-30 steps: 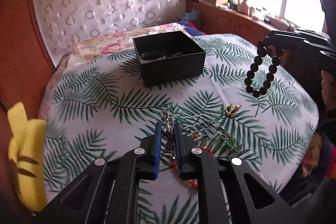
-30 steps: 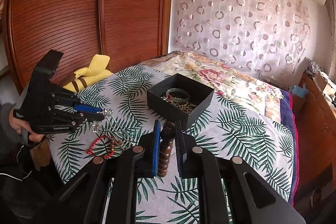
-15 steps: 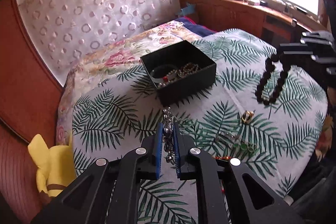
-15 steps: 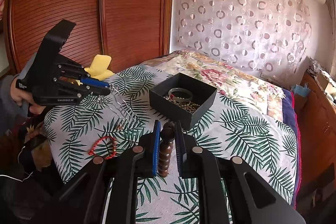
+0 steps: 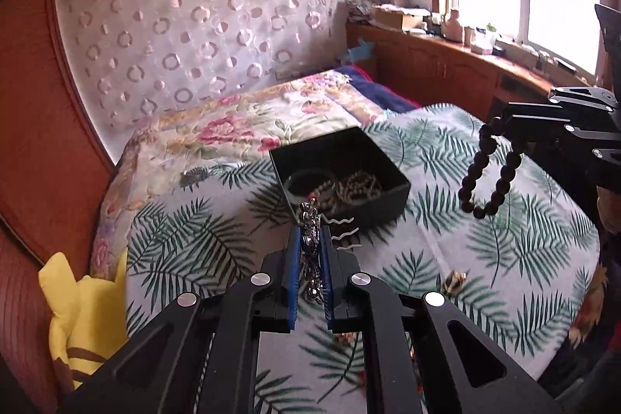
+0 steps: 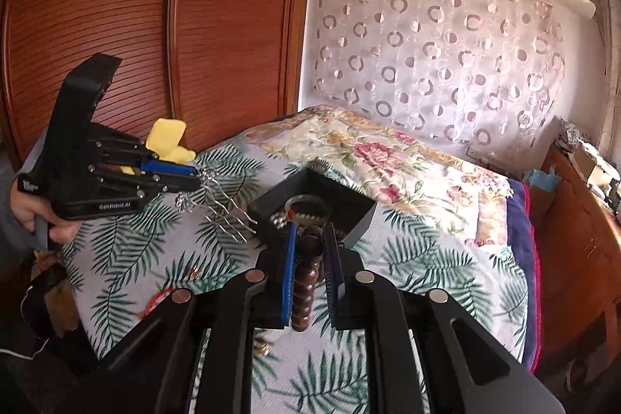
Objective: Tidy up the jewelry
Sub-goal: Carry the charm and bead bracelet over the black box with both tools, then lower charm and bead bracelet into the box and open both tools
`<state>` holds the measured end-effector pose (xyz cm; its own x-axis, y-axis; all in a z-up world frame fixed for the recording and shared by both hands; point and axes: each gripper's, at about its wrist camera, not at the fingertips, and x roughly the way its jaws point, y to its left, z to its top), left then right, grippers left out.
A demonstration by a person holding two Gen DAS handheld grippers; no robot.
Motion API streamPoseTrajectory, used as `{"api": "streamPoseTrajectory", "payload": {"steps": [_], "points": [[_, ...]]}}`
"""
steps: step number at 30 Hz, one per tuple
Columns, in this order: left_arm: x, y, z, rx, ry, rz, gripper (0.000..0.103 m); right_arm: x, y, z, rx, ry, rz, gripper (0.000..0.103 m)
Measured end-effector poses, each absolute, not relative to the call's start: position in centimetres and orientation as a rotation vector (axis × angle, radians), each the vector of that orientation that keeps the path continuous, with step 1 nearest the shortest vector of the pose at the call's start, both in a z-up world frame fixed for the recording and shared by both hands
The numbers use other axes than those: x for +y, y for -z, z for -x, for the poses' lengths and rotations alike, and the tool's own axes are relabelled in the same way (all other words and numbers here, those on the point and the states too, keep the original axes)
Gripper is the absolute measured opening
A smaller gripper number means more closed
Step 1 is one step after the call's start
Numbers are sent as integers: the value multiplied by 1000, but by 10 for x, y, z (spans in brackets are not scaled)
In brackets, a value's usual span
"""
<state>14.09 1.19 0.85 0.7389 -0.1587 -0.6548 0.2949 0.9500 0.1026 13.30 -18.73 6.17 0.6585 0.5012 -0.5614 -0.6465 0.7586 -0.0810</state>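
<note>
My left gripper (image 5: 312, 231) is shut on a silver hair comb (image 5: 310, 220) with wavy prongs and holds it in the air just in front of the black box (image 5: 388, 206). A bangle and bead strings lie in the box. The right wrist view shows the same left gripper (image 6: 196, 179) with the hair comb (image 6: 225, 216) hanging close to the black box (image 6: 363, 222). My right gripper (image 6: 311, 229) is shut on a dark wooden bead bracelet (image 6: 304, 282) near the box's front corner. In the left wrist view the right gripper (image 5: 504, 121) dangles that bracelet (image 5: 489, 177) over the cloth.
A gold ring (image 5: 454, 280) and a red bracelet (image 6: 155, 301) lie on the palm-leaf cloth (image 5: 194, 251). A yellow plush toy (image 5: 81, 305) sits at the left edge by the wooden wardrobe (image 6: 116, 26). A floral quilt (image 6: 388, 158) lies behind the box.
The left gripper lifted the hair comb off the cloth and carried it up toward the box. The right gripper with the bracelet moved closer to the box.
</note>
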Motion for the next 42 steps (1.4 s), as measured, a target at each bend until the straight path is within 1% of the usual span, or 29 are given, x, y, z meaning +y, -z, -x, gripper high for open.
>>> {"api": "streamPoseTrajectory", "payload": {"steps": [8,13,21,30,32,36,38,40,41,42], "points": [[7,-21,-163,644,238,-164,9,-173,-73,-164,532,-633,291,15],[7,-18,-183,637,235,-110,9,-162,-74,-180,534,-621,301,15],[7,11,-225,690,228,-30,9,-143,-69,-209,566,-624,324,15],[8,35,-243,724,217,6,9,-126,-49,-242,609,-606,327,15],[10,34,-244,714,217,16,18,-124,-43,-250,624,-604,315,15],[18,27,-240,690,213,33,25,-117,-28,-266,653,-593,307,15],[24,23,-234,677,203,29,39,-115,-22,-273,660,-590,306,15],[28,20,-228,663,199,26,46,-111,-17,-278,661,-579,311,15],[30,19,-225,658,196,25,54,-109,-15,-281,661,-574,311,15],[32,19,-222,652,192,24,59,-107,-13,-284,664,-570,310,15]]}}
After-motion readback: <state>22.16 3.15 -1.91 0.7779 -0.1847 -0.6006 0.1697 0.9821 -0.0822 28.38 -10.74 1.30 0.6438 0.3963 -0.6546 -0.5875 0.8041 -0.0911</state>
